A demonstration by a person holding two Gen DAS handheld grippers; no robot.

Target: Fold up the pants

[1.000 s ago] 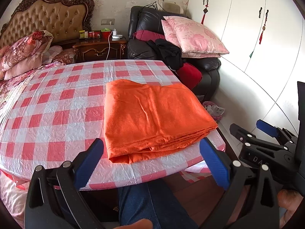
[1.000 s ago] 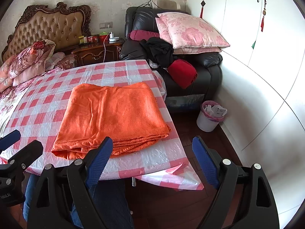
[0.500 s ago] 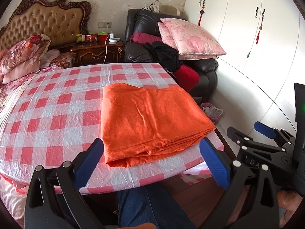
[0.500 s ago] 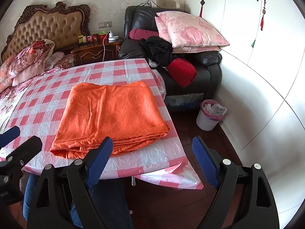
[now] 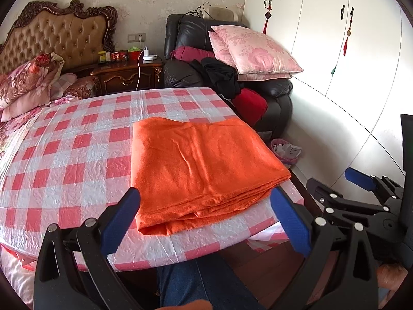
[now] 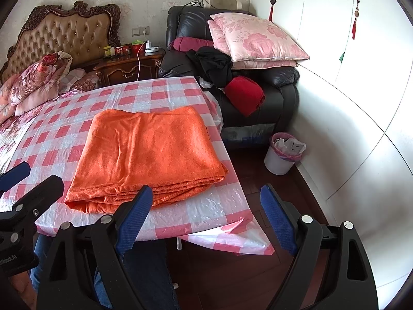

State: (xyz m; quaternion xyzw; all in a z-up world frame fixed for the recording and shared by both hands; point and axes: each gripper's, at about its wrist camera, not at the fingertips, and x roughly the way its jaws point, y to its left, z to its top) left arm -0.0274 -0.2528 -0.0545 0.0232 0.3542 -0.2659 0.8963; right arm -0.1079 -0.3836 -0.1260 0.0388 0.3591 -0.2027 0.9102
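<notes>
The orange pants [image 5: 201, 165] lie folded into a flat rectangle at the near right part of the table [image 5: 64, 155], which has a red-and-white checked cloth. In the right wrist view the pants [image 6: 147, 155] show stacked layers along their near edge. My left gripper [image 5: 205, 222] is open, held off the table's near edge in front of the fold, with nothing between its blue pads. My right gripper [image 6: 204, 222] is open too, held back over the table's near right corner and the floor. Each gripper appears at the side of the other's view.
A person's leg in blue jeans [image 5: 196, 284] is under the table edge. A black armchair [image 6: 258, 95] piled with pink pillows and clothes stands behind the table, a white bin [image 6: 284, 152] on the floor to the right. A bed [image 5: 31, 82] and nightstand are at the back left; white wardrobe doors on the right.
Both grippers drew slightly back and up from the table; the pants sit a little lower and farther in the views. The pants themselves did not move.
</notes>
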